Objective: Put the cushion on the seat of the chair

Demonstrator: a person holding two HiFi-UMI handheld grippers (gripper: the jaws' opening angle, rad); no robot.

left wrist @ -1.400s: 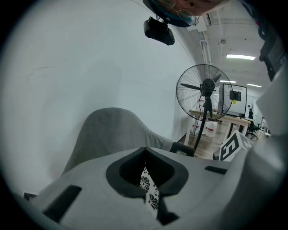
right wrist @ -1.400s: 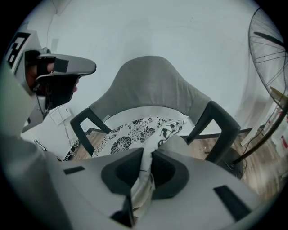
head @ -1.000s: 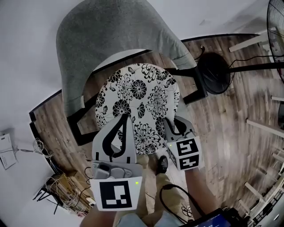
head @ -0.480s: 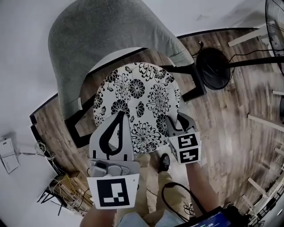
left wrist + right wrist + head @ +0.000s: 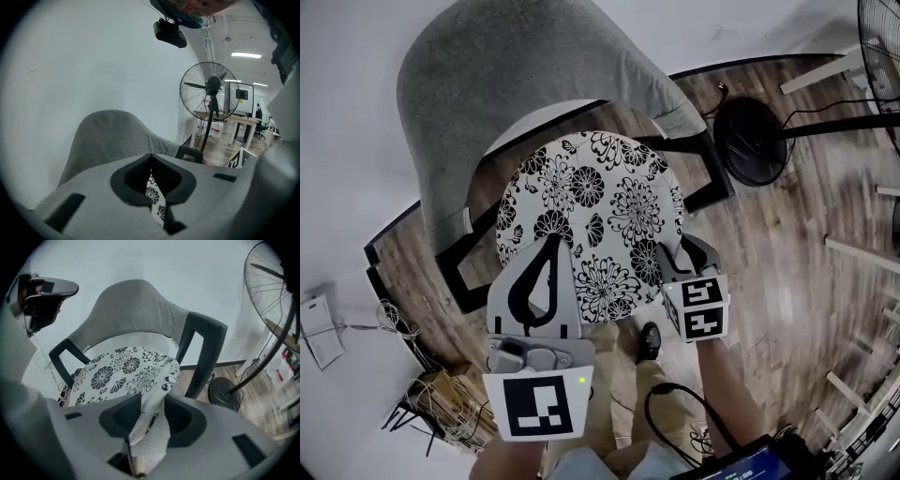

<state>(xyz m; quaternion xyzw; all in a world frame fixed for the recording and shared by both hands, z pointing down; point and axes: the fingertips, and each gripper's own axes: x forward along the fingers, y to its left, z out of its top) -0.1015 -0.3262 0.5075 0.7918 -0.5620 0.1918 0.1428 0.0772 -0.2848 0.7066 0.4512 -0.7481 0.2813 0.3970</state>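
The grey, fabric-covered chair point(image 5: 506, 84) with its dark frame stands against the wall. The round white cushion point(image 5: 591, 206) printed with black flowers lies across its seat, so the placing step looks all but finished and the letting go is under way.

The left gripper point(image 5: 551, 244) has its jaws drawn together on the cushion's near rim, with a thin strip of the print pinched between them. The right gripper point(image 5: 673, 255) is opening its jaws. A fold of the cushion's edge stands in the gap, though the pads look clear of it.

Next, I'd judge, the left must release too, and both should back away straight so they don't drag the rim off the seat.

The seat itself is covered, so whether the cushion sits square on it I can't tell. The grippers hide the near rim from above, and the black pedestal fan point(image 5: 750, 141) is cut off at the edge.
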